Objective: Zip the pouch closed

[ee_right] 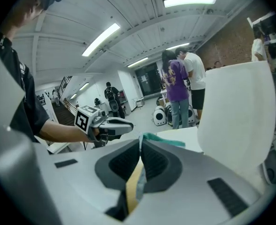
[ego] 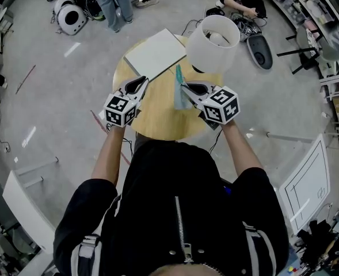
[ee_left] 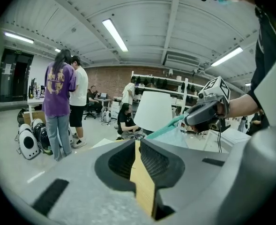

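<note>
While the person holds both tools over the round, pale wooden table (ego: 157, 125), only one of them has a grip.

Right gripper (ego: 185, 87): the jaws are pressed together on the top edge of the translucent plastic pouch with a teal zip strip (ego: 179, 96). In the right gripper view (ee_right: 141, 142) the teal strip and the clear film (ee_right: 138, 184) sit pinched in the slot between the pads.

The pouch stands on edge over the middle of the table and runs away from the person. I cannot tell whether its lower edge touches the wood, or how far the zip is drawn.

Left gripper (ego: 137, 85): the jaws are a narrow way apart with nothing between them. In the left gripper view (ee_left: 138, 144) bare table wood shows through the gap. This gripper sits to the left of the pouch (ee_left: 173, 131), clear of it, with its tips angled toward it.

A flat white rectangular board (ego: 155, 53) lies on the far left of the table. A white cylindrical lampshade (ego: 212, 42) stands at the far right, just beyond the end of the pouch.

Two people (ee_left: 65, 102) stand on the grey floor past the table.
</note>
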